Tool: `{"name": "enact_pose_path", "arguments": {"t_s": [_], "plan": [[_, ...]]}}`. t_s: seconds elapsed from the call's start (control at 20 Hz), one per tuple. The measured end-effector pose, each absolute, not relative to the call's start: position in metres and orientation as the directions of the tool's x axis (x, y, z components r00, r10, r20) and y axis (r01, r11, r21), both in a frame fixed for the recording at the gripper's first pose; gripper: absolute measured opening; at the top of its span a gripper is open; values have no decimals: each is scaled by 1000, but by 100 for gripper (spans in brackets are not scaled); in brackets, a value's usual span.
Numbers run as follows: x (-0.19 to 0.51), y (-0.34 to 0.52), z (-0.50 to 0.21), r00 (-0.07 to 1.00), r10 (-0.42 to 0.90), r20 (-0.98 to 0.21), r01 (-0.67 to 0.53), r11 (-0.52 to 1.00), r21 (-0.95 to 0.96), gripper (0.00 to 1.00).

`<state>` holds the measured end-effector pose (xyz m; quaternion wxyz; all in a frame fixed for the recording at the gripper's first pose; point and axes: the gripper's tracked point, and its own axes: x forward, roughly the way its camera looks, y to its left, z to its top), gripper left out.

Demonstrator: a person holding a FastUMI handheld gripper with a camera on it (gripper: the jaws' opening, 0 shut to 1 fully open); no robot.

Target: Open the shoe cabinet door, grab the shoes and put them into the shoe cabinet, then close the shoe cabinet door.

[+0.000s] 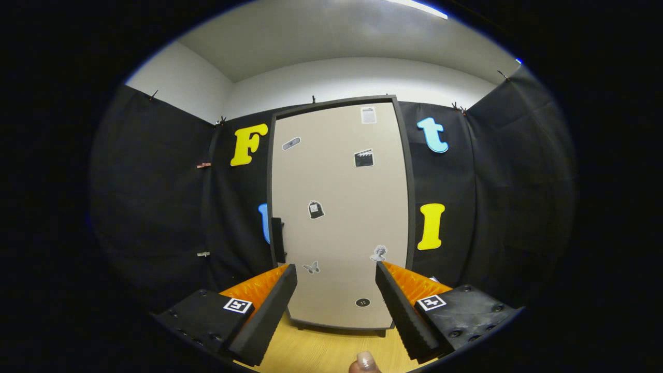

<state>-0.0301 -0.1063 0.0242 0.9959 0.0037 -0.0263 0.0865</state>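
Note:
The shoe cabinet [339,171] stands upright straight ahead, its beige door [336,233] shut inside a dark frame and dotted with small stickers. A dark handle [278,240] sits on the door's left edge at mid height. My gripper [336,272] is open, its two fingers spread wide with nothing between them, held a short way in front of the lower part of the door. The door's bottom shows between the fingers.
The cabinet rests on a light wooden surface [321,352] that runs toward me. A fingertip [365,362] of the person's hand pokes in below the fingers. Black cloth walls [155,207] close in on both sides and behind the cabinet.

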Motion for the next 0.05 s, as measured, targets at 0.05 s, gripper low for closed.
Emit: {"name": "enact_pose_path", "arguments": {"t_s": [0.05], "plan": [[-33,-113,27,986,157,60,-157,988,6,99]]}}
